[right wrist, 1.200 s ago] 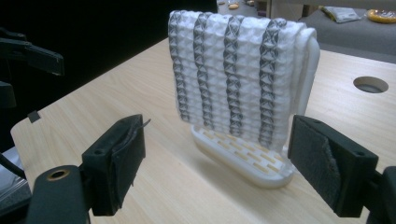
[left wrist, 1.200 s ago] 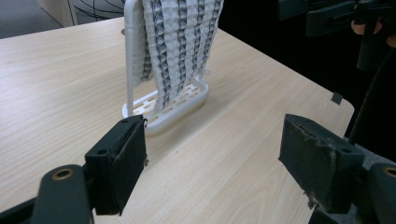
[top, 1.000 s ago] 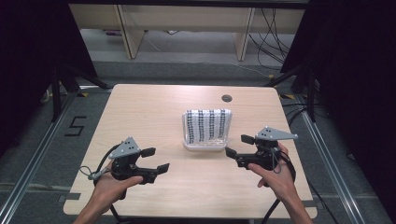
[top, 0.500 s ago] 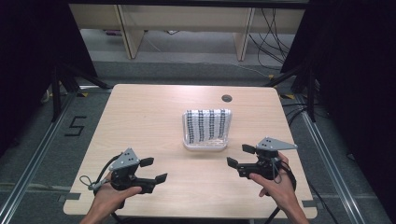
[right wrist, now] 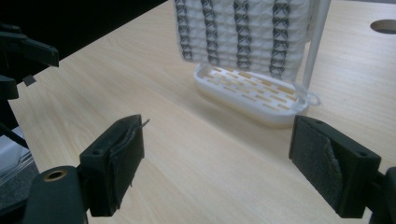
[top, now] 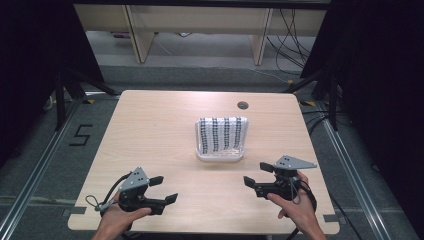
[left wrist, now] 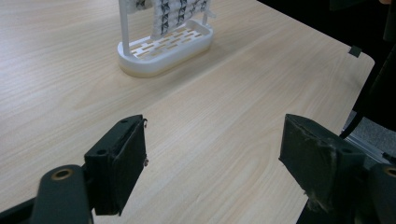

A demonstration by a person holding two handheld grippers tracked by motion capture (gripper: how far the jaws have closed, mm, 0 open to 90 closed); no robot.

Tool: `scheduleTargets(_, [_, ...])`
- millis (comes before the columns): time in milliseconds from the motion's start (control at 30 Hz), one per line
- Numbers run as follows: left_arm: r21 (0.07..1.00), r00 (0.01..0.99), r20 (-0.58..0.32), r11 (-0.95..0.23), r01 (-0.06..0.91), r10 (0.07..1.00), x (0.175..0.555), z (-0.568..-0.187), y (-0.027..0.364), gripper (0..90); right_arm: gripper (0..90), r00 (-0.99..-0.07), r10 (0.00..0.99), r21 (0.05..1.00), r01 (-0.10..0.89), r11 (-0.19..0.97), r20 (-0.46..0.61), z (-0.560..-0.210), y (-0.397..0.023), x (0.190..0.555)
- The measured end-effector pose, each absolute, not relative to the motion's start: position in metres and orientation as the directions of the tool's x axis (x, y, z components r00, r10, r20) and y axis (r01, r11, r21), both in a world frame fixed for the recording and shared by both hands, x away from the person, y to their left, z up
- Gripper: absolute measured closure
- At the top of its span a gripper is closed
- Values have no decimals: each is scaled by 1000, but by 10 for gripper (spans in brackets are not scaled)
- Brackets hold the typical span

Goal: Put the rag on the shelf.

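Note:
A white slotted rack [top: 220, 152] stands at the middle of the wooden table [top: 150, 140], with a black-and-white patterned cloth [top: 222, 133] draped over its rail. The rack [left wrist: 164, 43] and cloth [right wrist: 243, 32] also show ahead of each gripper. My left gripper [top: 164, 190] sits low near the front left edge, held by a hand, open with nothing between its pads. My right gripper [top: 257, 175] hovers near the front right, also open and empty, pointing left toward the rack. Both are well apart from the rack.
A round cable hole [top: 243, 105] is set in the table's far right part. Metal floor rails [top: 40, 165] run along both sides, and wooden furniture legs [top: 137, 35] and cables [top: 290, 35] lie beyond the far edge.
Both grippers have drawn back toward the table's front edge, away from the rack. Their jaws stay open and the rack and cloth have not moved.

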State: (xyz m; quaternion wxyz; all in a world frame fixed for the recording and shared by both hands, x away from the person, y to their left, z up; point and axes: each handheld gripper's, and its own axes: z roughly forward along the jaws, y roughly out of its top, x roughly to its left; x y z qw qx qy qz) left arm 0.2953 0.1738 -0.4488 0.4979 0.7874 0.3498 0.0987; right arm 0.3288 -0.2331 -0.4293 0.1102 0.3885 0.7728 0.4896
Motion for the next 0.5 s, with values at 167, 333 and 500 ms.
scheduleTargets(167, [845, 731, -185, -273, 459, 656, 291, -453, 176, 219, 192, -676, 705, 830, 507, 233, 215, -437, -231, 324])
scheduleTargets(333, [844, 735, -189, -276, 461, 651, 286, -461, 175, 219, 192, -687, 698, 826, 502, 257, 201, -445, -228, 318])
scheduleTargets(500, [836, 735, -178, -293, 463, 654, 282, -467, 175, 219, 191, -699, 686, 825, 499, 266, 202, -452, -227, 314])
